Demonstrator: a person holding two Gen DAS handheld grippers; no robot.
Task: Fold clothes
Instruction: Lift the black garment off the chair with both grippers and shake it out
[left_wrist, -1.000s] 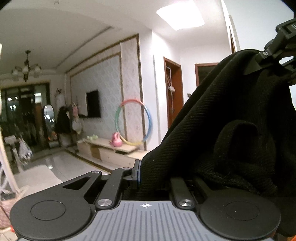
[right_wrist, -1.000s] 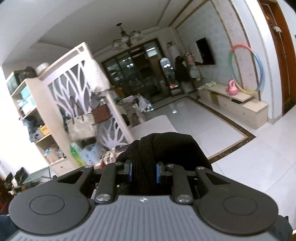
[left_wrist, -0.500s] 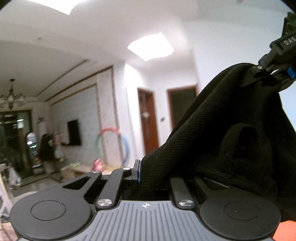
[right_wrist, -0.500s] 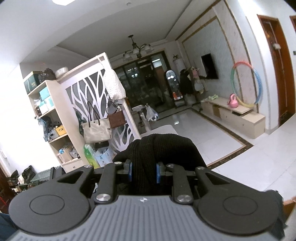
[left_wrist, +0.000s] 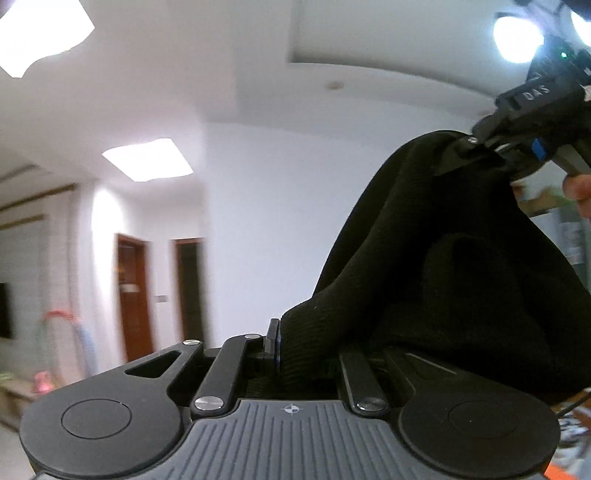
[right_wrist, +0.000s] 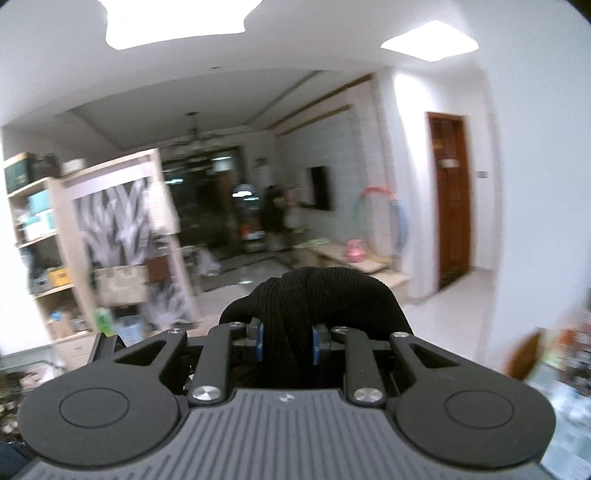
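A black knitted garment (left_wrist: 443, 266) hangs in the air between both grippers. My left gripper (left_wrist: 284, 343) is shut on one edge of it at the bottom of the left wrist view; the cloth rises to the upper right. There my right gripper (left_wrist: 484, 147) pinches another part, with a fingertip of the person's hand (left_wrist: 578, 188) beside it. In the right wrist view the right gripper (right_wrist: 286, 341) is shut on a thick bunch of the black garment (right_wrist: 325, 291), which bulges over the blue pads. The rest of the cloth hangs out of sight below.
A living room lies beyond: brown doors (left_wrist: 135, 295), a shelf unit with a white cut-out screen (right_wrist: 110, 229), a low TV bench (right_wrist: 354, 262) with a coloured hoop (right_wrist: 384, 221) and a pink object. Ceiling lights (left_wrist: 147, 158) glow overhead. Clutter shows at the lower right (right_wrist: 569, 354).
Both grippers have risen and swung with the garment still held. The left view now faces the ceiling and doors; the right view has panned right, from the shelf toward the door.
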